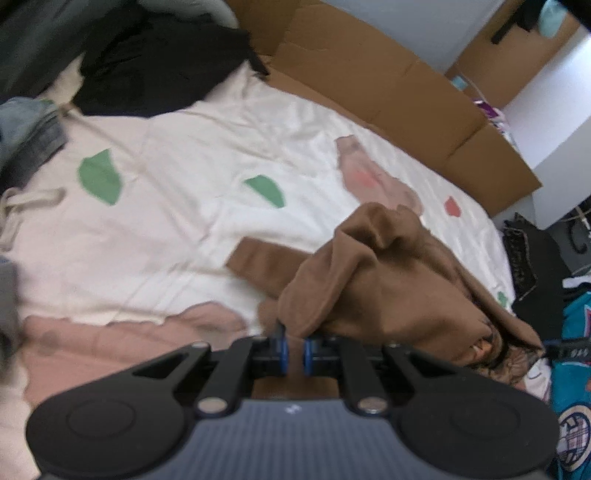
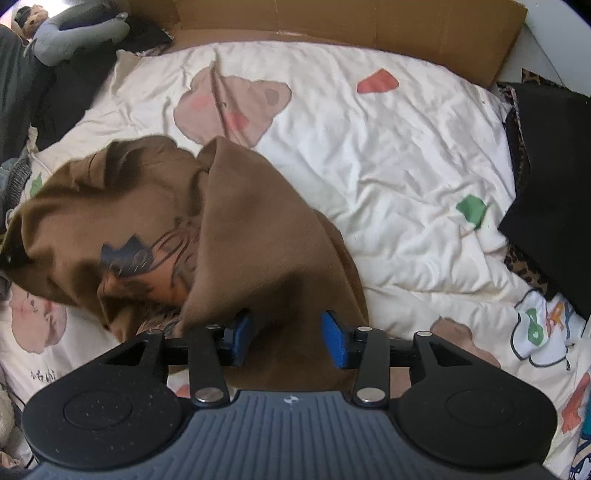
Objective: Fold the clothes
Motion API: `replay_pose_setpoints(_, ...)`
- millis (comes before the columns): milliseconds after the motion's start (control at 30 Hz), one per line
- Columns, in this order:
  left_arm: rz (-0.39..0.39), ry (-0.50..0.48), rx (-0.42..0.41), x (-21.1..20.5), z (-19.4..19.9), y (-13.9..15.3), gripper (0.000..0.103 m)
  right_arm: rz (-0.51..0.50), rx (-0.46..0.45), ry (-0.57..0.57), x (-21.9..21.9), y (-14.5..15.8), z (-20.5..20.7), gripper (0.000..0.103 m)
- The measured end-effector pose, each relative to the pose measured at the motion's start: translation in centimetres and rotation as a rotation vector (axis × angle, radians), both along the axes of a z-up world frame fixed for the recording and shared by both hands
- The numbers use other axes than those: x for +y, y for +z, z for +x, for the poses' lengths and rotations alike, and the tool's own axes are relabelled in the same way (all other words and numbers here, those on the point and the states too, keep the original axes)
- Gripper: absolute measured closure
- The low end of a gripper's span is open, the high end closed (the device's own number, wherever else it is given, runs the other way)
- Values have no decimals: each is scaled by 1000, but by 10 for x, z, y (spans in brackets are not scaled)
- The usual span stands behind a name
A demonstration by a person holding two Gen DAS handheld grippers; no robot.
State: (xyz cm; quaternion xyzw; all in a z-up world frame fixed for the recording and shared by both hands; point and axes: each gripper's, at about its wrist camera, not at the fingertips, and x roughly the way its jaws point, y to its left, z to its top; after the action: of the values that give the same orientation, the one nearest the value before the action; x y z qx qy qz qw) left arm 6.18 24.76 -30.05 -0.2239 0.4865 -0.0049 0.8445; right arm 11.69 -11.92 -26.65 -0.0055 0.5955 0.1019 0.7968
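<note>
In the left wrist view, the left gripper (image 1: 294,345) points forward and slightly down over the bed, its black linkage arms drawn in and its blue-rimmed fingers (image 1: 282,350) nearly together, pinching a fold of the crumpled brown cotton T-shirt (image 1: 388,280). The cloth rises from the fingers in a rounded hump and spreads away to the right, with one flat sleeve or hem lying out to the left on the bedding.

In the right wrist view, the right gripper (image 2: 290,339) is held level just above the near edge of the same brown T-shirt (image 2: 236,236). Its blue fingers (image 2: 334,341) stand well apart; the left one touches a hanging edge of the fabric, but nothing is clamped between them. The shirt lies bunched ahead and to the left of this gripper, a dark printed graphic (image 2: 147,258) showing among the folds.

Under the shirt spreads a white duvet printed with pink bears and green and red patches (image 2: 388,155), wrinkled across the bed. Past it, a pile of black clothing (image 1: 159,62) sits at the far left corner in the left view, and a black folded cloth (image 2: 550,184) lies on the right edge in the right view. A brown cardboard sheet (image 2: 369,18) stands along the far side of the bed.
</note>
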Motion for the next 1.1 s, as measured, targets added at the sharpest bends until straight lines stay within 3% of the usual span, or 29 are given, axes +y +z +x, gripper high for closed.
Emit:
replay_pose_setpoints(267, 65, 73, 51, 28, -24, 0, 95, 66, -45, 24, 5, 13, 12, 41)
replay_pose_setpoints(567, 116, 175, 138, 58, -61, 0, 95, 114, -68, 9, 19, -5, 55, 41)
replay_pose_setpoints(733, 155, 169, 186, 60, -76, -4, 95, 141, -68, 39, 44, -18, 88, 40)
replay_pose_setpoints(900, 177, 163, 250, 64, -89, -12, 95, 147, -63, 94, 81, -35, 111, 32)
replay_pose_setpoints(1033, 160, 139, 268, 61, -91, -9, 84, 141, -52, 127, 102, -47, 124, 32)
replay_pose_setpoints(1100, 164, 121, 240, 59, -91, -1, 66, 127, -51, 142, 110, -51, 131, 32)
